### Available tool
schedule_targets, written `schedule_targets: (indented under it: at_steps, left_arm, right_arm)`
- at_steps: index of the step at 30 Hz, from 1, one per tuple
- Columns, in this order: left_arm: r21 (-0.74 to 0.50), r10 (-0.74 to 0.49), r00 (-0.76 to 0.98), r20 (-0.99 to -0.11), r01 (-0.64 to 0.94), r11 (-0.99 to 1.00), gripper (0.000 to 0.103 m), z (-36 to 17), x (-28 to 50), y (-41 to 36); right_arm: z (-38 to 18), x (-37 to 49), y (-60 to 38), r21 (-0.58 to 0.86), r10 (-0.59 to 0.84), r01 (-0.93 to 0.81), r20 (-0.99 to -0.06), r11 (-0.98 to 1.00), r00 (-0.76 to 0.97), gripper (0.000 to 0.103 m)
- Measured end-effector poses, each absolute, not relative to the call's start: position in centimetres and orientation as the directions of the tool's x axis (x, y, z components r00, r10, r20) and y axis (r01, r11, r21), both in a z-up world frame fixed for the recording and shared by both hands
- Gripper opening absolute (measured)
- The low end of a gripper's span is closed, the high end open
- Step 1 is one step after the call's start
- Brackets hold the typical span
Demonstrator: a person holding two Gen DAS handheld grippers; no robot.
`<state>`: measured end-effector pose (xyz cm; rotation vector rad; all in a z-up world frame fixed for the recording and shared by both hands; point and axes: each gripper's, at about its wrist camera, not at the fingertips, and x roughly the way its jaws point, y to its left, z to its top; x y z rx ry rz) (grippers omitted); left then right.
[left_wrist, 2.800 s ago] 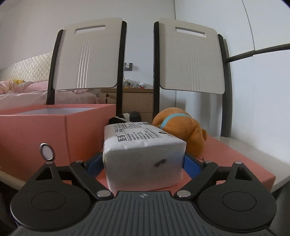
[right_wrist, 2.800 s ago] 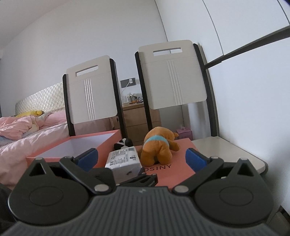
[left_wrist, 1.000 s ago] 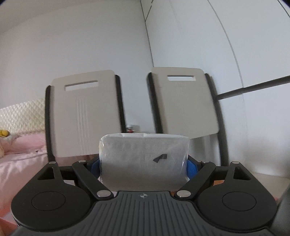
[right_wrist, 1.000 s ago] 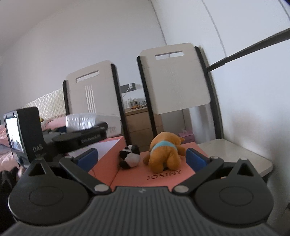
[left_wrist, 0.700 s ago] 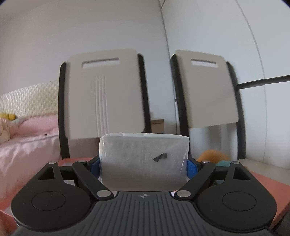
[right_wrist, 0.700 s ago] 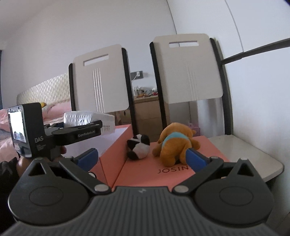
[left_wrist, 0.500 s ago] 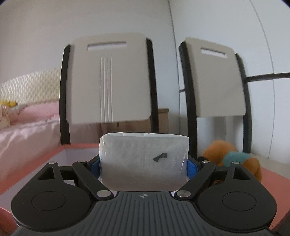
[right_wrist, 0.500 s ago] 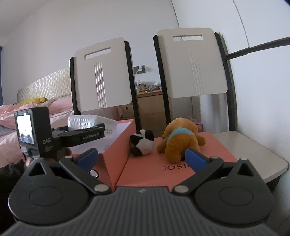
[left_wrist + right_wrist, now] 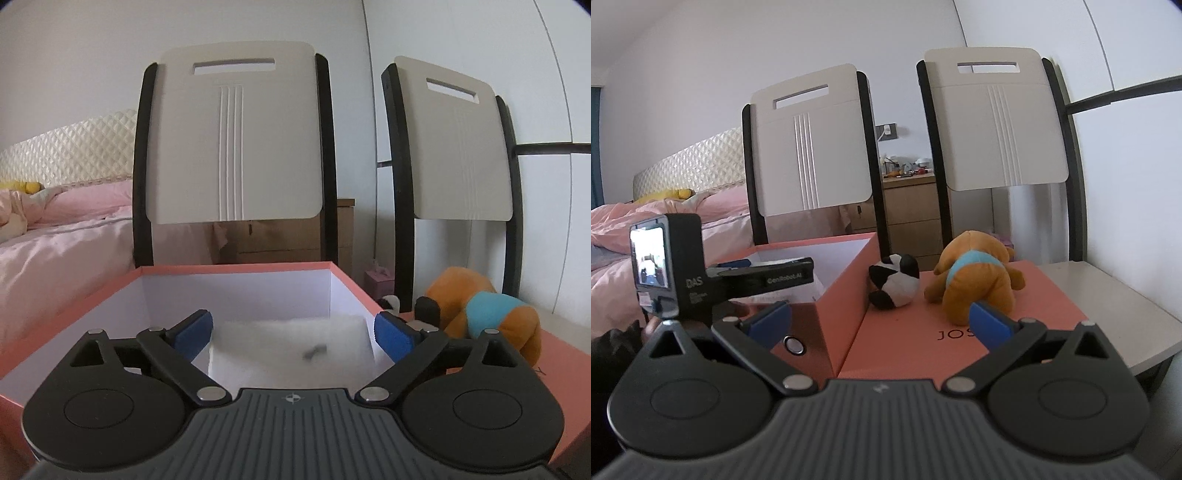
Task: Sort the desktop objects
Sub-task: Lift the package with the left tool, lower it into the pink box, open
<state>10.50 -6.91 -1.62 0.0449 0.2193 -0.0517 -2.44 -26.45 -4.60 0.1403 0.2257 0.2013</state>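
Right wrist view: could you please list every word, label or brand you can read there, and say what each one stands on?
"DAS": on the black camera block of the left gripper.
"GenRobot.AI", faintly: on that gripper's black side bar.
"JOS", the rest hidden behind the right gripper's finger: on the flat pink lid.
Small sticker under "DAS": too small to read.

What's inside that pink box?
A white wrapped packet, blurred, lies inside the pink box, below the left gripper's opening jaws. The gripper body hides the near floor.
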Motion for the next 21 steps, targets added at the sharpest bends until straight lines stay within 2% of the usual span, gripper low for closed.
schedule_targets:
  at_steps: [10, 21]
  left_arm:
    - [0.035, -0.080, 0.980, -0.181, 0.088, 0.995, 0.103, 0.0, 6.5, -6.2]
    - [0.022, -0.071, 0.981, -0.182, 0.076, 0.997, 0.103, 0.1, 2.8, -3.5]
  right_arm:
    - [-4.7, -2.6, -25.8, 0.145, 0.207, -0.179, -0.202, 0.973, 0.957, 0.103]
    - [-4.7, -2.6, -24.4, 0.117, 0.182, -0.161, -0.195, 0.980, 0.964, 0.103]
